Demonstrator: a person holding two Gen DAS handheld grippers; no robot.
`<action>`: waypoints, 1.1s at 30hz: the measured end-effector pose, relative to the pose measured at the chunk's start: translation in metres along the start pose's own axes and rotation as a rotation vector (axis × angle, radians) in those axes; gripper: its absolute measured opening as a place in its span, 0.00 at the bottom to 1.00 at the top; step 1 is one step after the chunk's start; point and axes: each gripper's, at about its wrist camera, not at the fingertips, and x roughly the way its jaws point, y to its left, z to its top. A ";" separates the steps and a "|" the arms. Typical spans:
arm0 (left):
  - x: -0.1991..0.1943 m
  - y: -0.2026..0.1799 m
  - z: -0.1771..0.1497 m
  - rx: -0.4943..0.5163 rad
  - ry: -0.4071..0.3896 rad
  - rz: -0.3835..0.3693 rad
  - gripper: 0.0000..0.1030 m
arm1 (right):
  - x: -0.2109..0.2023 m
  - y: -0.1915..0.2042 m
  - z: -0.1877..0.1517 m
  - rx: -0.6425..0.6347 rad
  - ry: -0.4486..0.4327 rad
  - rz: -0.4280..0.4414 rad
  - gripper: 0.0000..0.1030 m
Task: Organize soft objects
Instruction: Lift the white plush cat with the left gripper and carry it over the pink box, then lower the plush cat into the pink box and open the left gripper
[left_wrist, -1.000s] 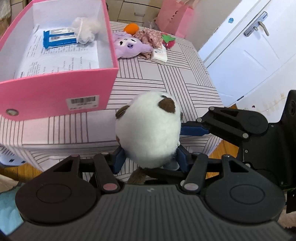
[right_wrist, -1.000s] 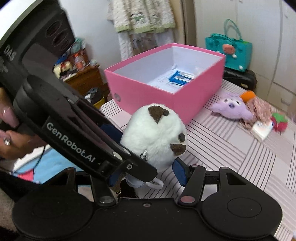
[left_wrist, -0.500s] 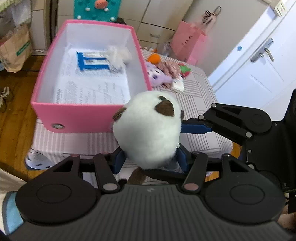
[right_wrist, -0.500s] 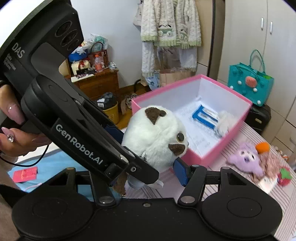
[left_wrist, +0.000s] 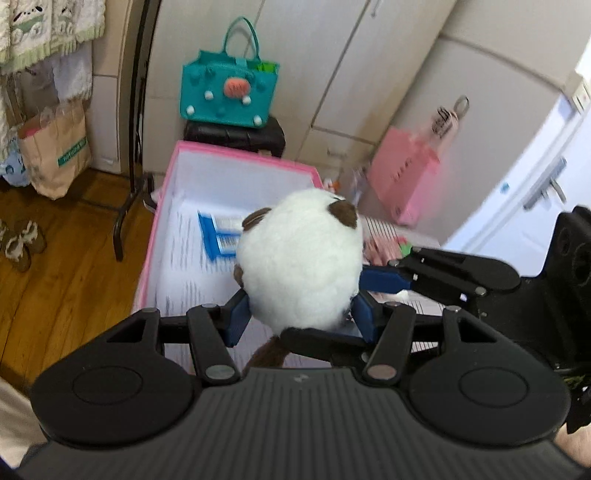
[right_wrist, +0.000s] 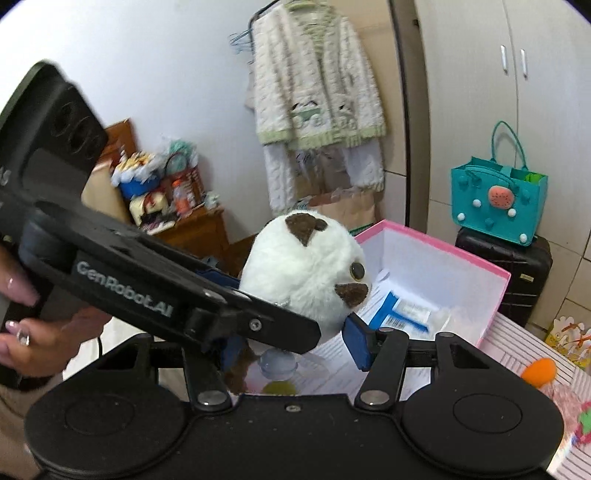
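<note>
The white plush toy (left_wrist: 301, 262) with brown ears is sitting in the middle of both frames, held above the open pink box (left_wrist: 236, 162). The left gripper (left_wrist: 301, 319) is pinching its lower part: the blue fingers (left_wrist: 238, 317) are pressing into the fur on both sides. The right gripper (right_wrist: 291, 339) is also closing around the same toy from another angle; one blue finger (right_wrist: 356, 341) is touching the fur, but the other is hidden behind the left tool, so I cannot tell if it is really squeezing.

Several things could be going wrong from here, in my judgement. The fur is soft and round, so the toy may be slipping out before it is over the middle of the box and landing on the rim or on the wooden floor (left_wrist: 66, 266) at the left of the frame. The two tools are crossing very near each other, so they may be knocking together during release. If only one pair lets go, the toy may be swinging sideways. It could also be falling on the blue packet (right_wrist: 400, 315) lying inside.
</note>
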 end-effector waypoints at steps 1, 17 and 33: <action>0.006 0.004 0.006 0.000 -0.019 0.004 0.55 | 0.006 -0.006 0.003 0.007 -0.009 -0.001 0.59; 0.083 0.054 0.037 -0.058 -0.053 0.135 0.52 | 0.102 -0.060 0.030 -0.098 0.085 0.023 0.56; 0.068 0.033 0.038 0.081 -0.133 0.265 0.54 | 0.099 -0.080 0.027 -0.017 0.079 -0.027 0.57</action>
